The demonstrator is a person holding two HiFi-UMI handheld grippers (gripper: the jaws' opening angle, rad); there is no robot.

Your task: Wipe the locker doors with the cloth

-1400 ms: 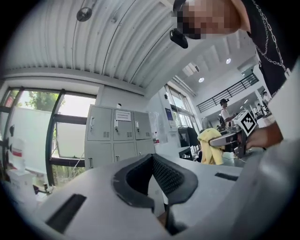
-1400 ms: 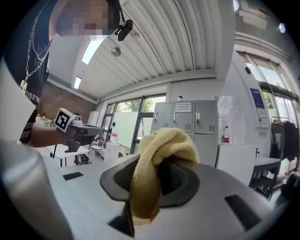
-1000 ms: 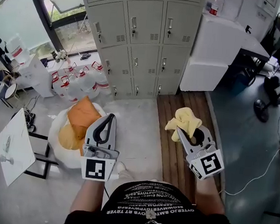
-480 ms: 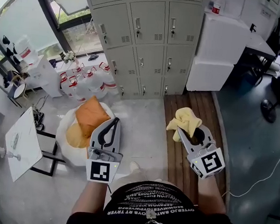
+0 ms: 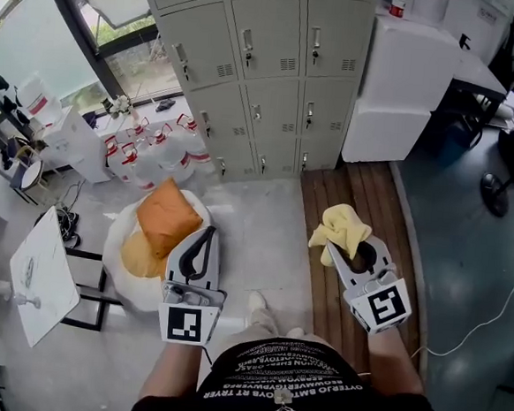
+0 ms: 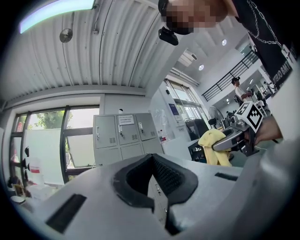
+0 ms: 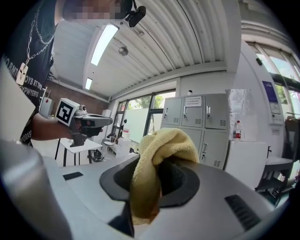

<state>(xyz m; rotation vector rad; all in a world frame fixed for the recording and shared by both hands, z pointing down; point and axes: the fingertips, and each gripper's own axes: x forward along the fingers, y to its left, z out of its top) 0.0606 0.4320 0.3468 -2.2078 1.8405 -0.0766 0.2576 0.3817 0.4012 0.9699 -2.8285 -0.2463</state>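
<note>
- Yellow cloth (image 5: pixel 344 227) sits bunched in the right tongs (image 5: pixel 331 245), pinched between the jaws near their tips.
- Left tongs (image 5: pixel 208 234) are pressed together on nothing, held low in front of the body.
- Grey locker doors (image 5: pixel 268 46) stand well apart ahead, across the floor (image 5: pixel 256 218); wiping has not begun, I judge.
- Step in hand: carrying the cloth to the lockers. The next move calls for closing in and pressing the cloth flat against a door.
</note>
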